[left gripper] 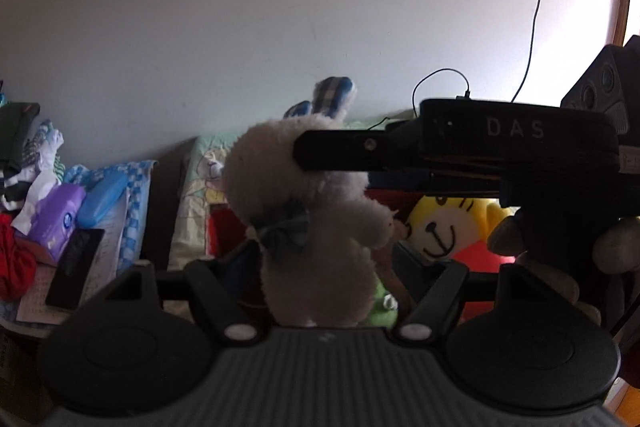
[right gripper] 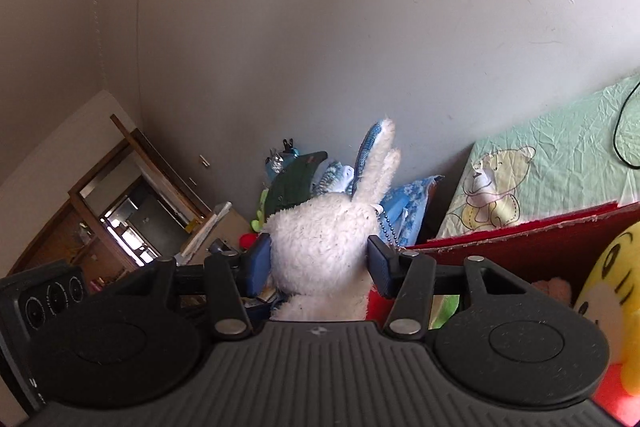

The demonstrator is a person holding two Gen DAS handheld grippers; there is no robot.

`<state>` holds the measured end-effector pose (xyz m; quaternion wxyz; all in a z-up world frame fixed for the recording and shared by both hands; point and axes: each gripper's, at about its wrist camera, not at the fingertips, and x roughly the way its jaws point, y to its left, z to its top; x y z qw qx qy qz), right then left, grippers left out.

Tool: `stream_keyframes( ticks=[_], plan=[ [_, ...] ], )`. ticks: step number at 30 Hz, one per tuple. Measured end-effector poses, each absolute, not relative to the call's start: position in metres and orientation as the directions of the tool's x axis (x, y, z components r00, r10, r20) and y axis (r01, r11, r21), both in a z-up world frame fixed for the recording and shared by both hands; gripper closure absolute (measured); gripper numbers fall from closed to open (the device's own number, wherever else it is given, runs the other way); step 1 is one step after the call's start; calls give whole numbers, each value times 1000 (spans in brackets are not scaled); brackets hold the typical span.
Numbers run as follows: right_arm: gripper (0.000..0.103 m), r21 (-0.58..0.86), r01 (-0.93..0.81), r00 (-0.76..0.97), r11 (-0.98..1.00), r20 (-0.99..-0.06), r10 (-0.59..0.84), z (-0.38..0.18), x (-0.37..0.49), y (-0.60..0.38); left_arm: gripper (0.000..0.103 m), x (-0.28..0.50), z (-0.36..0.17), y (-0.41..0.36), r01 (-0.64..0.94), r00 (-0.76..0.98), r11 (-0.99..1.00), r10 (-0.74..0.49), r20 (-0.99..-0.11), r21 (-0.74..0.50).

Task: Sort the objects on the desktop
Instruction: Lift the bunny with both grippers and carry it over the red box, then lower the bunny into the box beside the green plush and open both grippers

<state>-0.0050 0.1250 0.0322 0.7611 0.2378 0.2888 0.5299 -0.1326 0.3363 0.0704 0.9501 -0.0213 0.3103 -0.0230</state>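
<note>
Your yellow plush (right gripper: 616, 291) sits at four o'clock against the red panel (right gripper: 520, 239), apparently already sorted. Your white rabbit (right gripper: 320, 251) is airborne at centre, right gripper (right gripper: 318, 263) fingers clenched on its head for carrying. Left gripper (left gripper: 320, 279) fingers: released beside its body.

White plush rabbit (right gripper: 320, 247) with blue-checked ears and a dark checked bow; yellow toy (left gripper: 444, 227) with black-stitched face above red; pale green cloth (right gripper: 560, 155) printed with a cream bear; purple case (left gripper: 60, 215); blue case (left gripper: 102, 197); grey wall (left gripper: 240, 7).
</note>
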Motion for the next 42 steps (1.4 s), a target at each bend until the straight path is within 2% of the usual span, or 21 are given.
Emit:
stream_keyframes(
  ticks=[11, 13, 17, 20, 24, 27, 29, 30, 31, 34, 42],
  plan=[
    [50, 519, -685, 314, 512, -423, 850, -1, -23, 170, 28, -136, 39, 355, 85, 759, 995, -98, -643, -52],
    [50, 558, -668, 278, 491, -426, 861, -9, -16, 177, 27, -135, 37, 355, 92, 751, 994, -108, -651, -59],
    [49, 465, -699, 331, 544, -464, 822, -6, -19, 194, 28, -128, 33, 361, 84, 739, 993, -116, -664, -79],
    [48, 469, -676, 343, 569, -482, 806, -16, -10, 201, 28, -122, 31, 368, 97, 727, 987, -159, -668, -129],
    [46, 437, -699, 341, 566, -492, 801, -14, -14, 202, 25, -119, 27, 367, 103, 724, 987, -159, -671, -123],
    [44, 472, -677, 348, 565, -472, 810, -12, -14, 196, 25, -118, 26, 370, 100, 722, 988, -155, -674, -120],
    [46, 507, -652, 367, 564, -441, 819, -8, -15, 187, 25, -119, 27, 372, 102, 721, 987, -161, -674, -128],
    [52, 524, -645, 370, 556, -422, 828, -6, -15, 183, 25, -120, 28, 374, 104, 721, 985, -168, -672, -135],
    [63, 539, -643, 368, 544, -405, 837, -4, -15, 180, 25, -121, 29, 374, 106, 722, 985, -171, -671, -137],
    [77, 547, -633, 347, 548, -432, 833, -2, -12, 184, 24, -122, 30, 375, 113, 727, 983, -180, -663, -143],
    [80, 528, -617, 341, 583, -488, 804, -14, -10, 194, 24, -113, 21, 371, 95, 700, 984, -173, -693, -150]
  ],
)
